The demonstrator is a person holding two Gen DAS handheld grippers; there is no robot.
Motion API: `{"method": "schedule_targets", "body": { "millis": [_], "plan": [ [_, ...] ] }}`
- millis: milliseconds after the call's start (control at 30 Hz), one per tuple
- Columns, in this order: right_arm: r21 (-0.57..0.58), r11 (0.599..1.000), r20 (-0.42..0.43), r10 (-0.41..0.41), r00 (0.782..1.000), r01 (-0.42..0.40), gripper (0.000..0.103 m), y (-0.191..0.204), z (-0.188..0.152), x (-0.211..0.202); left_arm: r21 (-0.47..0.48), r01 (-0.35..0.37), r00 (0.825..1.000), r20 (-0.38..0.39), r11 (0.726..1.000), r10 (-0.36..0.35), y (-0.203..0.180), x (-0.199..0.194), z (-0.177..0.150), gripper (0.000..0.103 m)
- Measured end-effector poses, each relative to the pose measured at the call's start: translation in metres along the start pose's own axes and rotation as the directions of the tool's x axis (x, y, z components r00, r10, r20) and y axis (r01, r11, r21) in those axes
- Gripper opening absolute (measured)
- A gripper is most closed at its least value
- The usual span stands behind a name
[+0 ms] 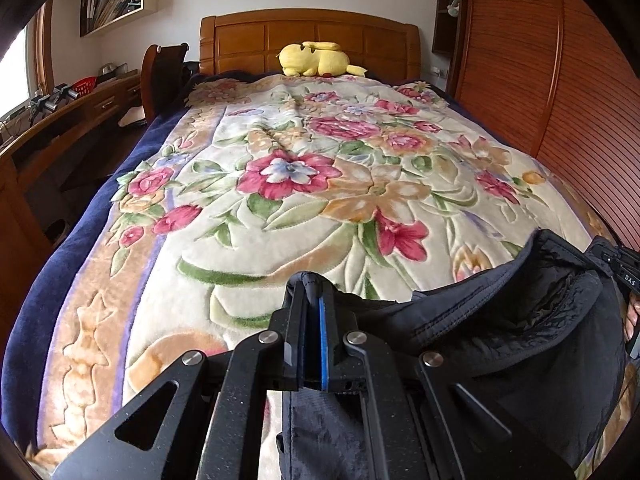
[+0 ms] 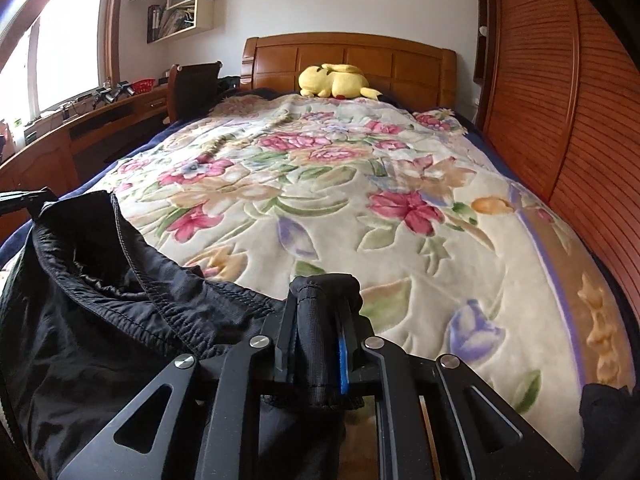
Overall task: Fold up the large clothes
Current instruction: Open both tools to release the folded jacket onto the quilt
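A black garment with an elastic waistband (image 1: pixel 500 320) hangs stretched between my two grippers, low over the near end of the bed. My left gripper (image 1: pixel 312 284) is shut on one end of the waistband, with a fold of black cloth pinched at its tips. My right gripper (image 2: pixel 324 284) is shut on the other end, a thick roll of cloth (image 2: pixel 316 340) filling the jaws. The waistband (image 2: pixel 132 272) gapes open between them, and the rest of the garment drops out of sight below. Each view shows the other gripper at its edge: the right gripper (image 1: pixel 604 258) and the left gripper (image 2: pixel 38 200).
A floral blanket (image 1: pixel 320 184) covers the bed, with a yellow plush toy (image 1: pixel 316 60) by the wooden headboard (image 1: pixel 312 32). A slatted wooden wardrobe (image 1: pixel 540 80) runs along the right side. A desk (image 1: pixel 80 112) and a chair (image 1: pixel 164 72) stand on the left.
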State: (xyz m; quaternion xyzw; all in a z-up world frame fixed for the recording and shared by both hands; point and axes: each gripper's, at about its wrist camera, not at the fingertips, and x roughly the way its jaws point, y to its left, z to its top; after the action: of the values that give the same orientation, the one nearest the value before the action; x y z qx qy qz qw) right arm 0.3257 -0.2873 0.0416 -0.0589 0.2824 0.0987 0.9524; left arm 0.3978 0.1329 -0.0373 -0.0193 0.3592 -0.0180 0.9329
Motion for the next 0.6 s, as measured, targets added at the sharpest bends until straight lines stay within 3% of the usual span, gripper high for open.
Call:
{"method": "schedule_targets", "body": {
  "millis": [100,133,200,433,467,533,600],
  "plan": [
    [0.026,1.0,-0.043,-0.005,0.999,0.006,0.03,-0.001,0.003,0.009,0.011,0.022,0.999,-0.023,1.0,-0.022,0.0,0.0,-0.003,0.01],
    [0.032,0.999,-0.051,-0.021,0.998,0.023,0.041,-0.001,0.004,0.009,0.019,0.02,1.0,-0.019,1.0,-0.02,-0.001,-0.002,-0.004,0.014],
    [0.038,0.998,-0.035,-0.053,0.998,0.054,0.05,-0.002,0.006,0.003,0.044,0.0,1.0,0.005,0.999,0.0,-0.003,-0.011,-0.008,0.024],
    [0.024,0.998,-0.009,-0.052,0.999,0.052,0.052,0.003,0.007,-0.019,0.083,0.028,1.0,-0.001,0.996,-0.028,-0.012,-0.036,-0.028,0.034],
    [0.017,0.999,-0.002,-0.048,0.999,0.048,0.052,0.006,0.007,-0.023,0.087,0.033,0.999,-0.005,0.996,-0.032,-0.013,-0.038,-0.031,0.038],
    [0.0,0.999,0.008,-0.043,0.999,0.043,0.052,0.009,0.005,-0.029,0.085,0.049,0.999,-0.014,0.995,-0.048,-0.016,-0.042,-0.041,0.056],
    [-0.016,0.999,0.009,-0.035,0.999,0.035,0.052,0.011,0.002,-0.031,0.078,0.063,0.998,-0.025,0.995,-0.062,-0.018,-0.045,-0.05,0.059]
  ]
}}
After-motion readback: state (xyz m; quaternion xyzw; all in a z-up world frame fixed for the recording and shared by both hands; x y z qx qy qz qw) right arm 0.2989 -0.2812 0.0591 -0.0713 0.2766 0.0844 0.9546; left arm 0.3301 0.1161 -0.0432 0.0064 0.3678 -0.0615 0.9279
